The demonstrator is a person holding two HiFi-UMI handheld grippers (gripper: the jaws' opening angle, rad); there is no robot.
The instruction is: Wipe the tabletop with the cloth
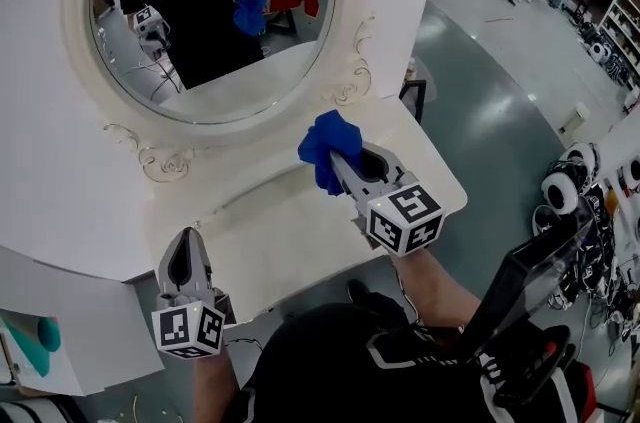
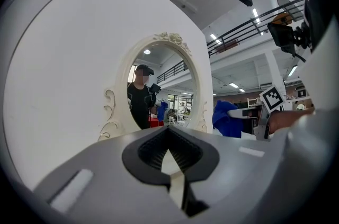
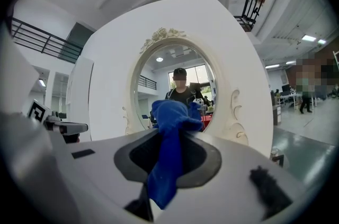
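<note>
Right gripper view: blue cloth (image 3: pixel 167 164) is being clamped by right tool (image 3: pixel 170 133).
Left tool (image 2: pixel 169 157): shut, empty.
Advice: cloth is best being pressed flat onto table (image 1: pixel 280 231).

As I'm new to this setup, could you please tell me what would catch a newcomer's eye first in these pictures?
The bright blue cloth, bunched in the shut right tool over the white tabletop, stands out first. Behind it, an ornate oval mirror reflects the person and the cloth. The left tool is shut and empty at the near edge.
</note>
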